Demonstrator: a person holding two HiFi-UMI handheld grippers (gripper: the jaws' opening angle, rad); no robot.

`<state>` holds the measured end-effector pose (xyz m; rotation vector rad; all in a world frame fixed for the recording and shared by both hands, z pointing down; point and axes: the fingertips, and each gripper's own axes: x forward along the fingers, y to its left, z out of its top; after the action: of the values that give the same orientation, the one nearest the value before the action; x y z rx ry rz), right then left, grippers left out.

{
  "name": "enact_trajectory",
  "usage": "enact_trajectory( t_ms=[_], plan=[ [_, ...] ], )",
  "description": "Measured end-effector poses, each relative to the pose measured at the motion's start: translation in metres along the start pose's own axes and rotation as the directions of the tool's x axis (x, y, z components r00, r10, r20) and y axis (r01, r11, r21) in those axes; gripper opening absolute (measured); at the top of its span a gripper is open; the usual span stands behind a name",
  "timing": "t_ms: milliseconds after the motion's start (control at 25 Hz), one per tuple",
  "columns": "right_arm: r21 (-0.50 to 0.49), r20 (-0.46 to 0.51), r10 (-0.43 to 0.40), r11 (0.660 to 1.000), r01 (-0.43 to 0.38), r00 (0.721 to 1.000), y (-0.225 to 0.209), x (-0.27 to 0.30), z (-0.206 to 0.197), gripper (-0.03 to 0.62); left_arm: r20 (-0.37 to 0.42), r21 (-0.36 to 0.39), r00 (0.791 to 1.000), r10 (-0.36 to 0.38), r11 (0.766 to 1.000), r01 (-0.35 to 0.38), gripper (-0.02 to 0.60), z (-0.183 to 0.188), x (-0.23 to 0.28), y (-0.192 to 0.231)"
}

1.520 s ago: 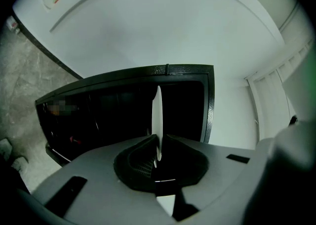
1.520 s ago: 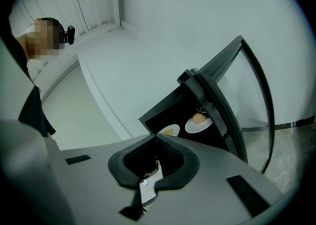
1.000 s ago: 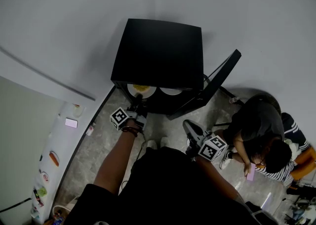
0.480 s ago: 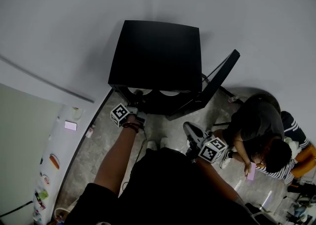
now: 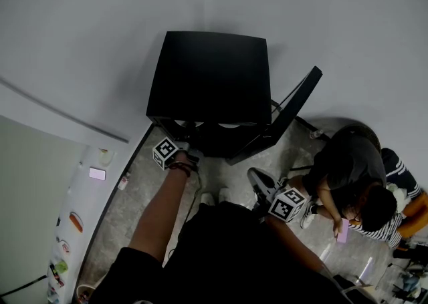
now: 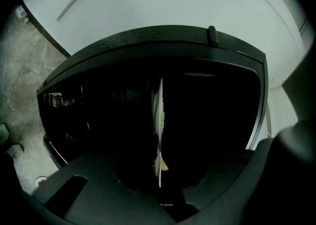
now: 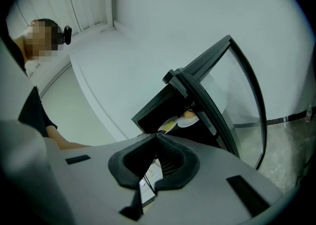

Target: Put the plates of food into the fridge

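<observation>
The black mini fridge (image 5: 210, 75) stands with its glass door (image 5: 294, 112) swung open to the right. My left gripper (image 5: 186, 149) reaches into the opening, shut on the rim of a white plate (image 6: 159, 115) with yellow food. That plate shows edge-on between the jaws of the left gripper (image 6: 159, 184). In the right gripper view the same plate (image 7: 169, 124) lies inside the fridge beside a second plate (image 7: 190, 119). My right gripper (image 5: 259, 179) hangs back near my body. The right gripper (image 7: 157, 142) is shut with nothing in it.
A person (image 5: 348, 169) sits on the grey stone floor (image 5: 134, 196) at the right, close to the open door. A white appliance with magnets (image 5: 70, 229) stands at the lower left. A plain wall rises behind the fridge.
My left gripper has pushed further into the fridge with the plate, so less of both plates shows under the fridge top. The right gripper has stayed where it was.
</observation>
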<state>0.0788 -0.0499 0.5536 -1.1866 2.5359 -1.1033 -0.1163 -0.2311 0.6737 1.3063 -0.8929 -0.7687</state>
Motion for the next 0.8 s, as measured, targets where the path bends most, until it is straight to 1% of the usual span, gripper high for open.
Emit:
enact_trajectory(
  t_ms=[160,280,360,400,440,520,600,680,720,800],
  plan=[
    [0.008,0.006,0.014,1.000,-0.014,1.000,0.003,-0.002,0.000,0.027,-0.011,0.035,1.000,-0.005,0.999,0.005,0.043,-0.001,-0.008,-0.001],
    [0.005,0.001,0.019,1.000,-0.019,1.000,0.006,0.000,-0.002,0.028,-0.029,0.066,1.000,0.000,0.998,0.002,0.064,-0.004,-0.019,0.000],
    [0.005,-0.005,0.026,1.000,-0.026,1.000,0.008,0.001,-0.005,0.027,-0.039,0.085,0.999,0.003,0.996,0.000,0.064,-0.006,-0.029,0.000],
    [0.005,-0.009,0.030,1.000,-0.030,0.999,0.009,0.002,-0.007,0.026,-0.039,0.087,0.999,-0.002,0.996,0.005,0.055,-0.007,-0.034,-0.001],
    [0.006,-0.013,0.034,0.999,-0.034,0.999,0.010,0.002,-0.008,0.028,-0.038,0.085,0.999,-0.010,0.996,0.013,0.032,-0.008,-0.039,-0.002],
    [0.007,-0.019,0.041,0.999,-0.040,0.999,0.013,0.002,-0.011,0.027,-0.035,0.084,0.999,-0.028,0.996,0.031,0.024,-0.010,-0.050,-0.005],
    [0.010,-0.022,0.046,0.999,-0.046,0.999,0.015,0.002,-0.013,0.026,-0.043,0.108,0.998,-0.043,0.993,0.047,0.023,-0.014,-0.061,-0.012],
    [0.007,-0.027,0.052,0.999,-0.052,0.998,0.017,0.003,-0.014,0.026,-0.075,0.179,0.995,-0.065,0.981,0.078,0.023,-0.022,-0.071,-0.026],
    [-0.007,-0.034,0.054,0.999,-0.054,0.998,0.018,0.003,-0.015,0.027,-0.098,0.232,0.992,-0.073,0.968,0.094,0.023,-0.027,-0.076,-0.035],
    [-0.070,-0.065,0.057,0.996,-0.061,0.996,0.023,0.005,-0.018,0.026,-0.133,0.343,0.989,-0.065,0.933,0.107,0.023,-0.037,-0.090,-0.053]
  ],
)
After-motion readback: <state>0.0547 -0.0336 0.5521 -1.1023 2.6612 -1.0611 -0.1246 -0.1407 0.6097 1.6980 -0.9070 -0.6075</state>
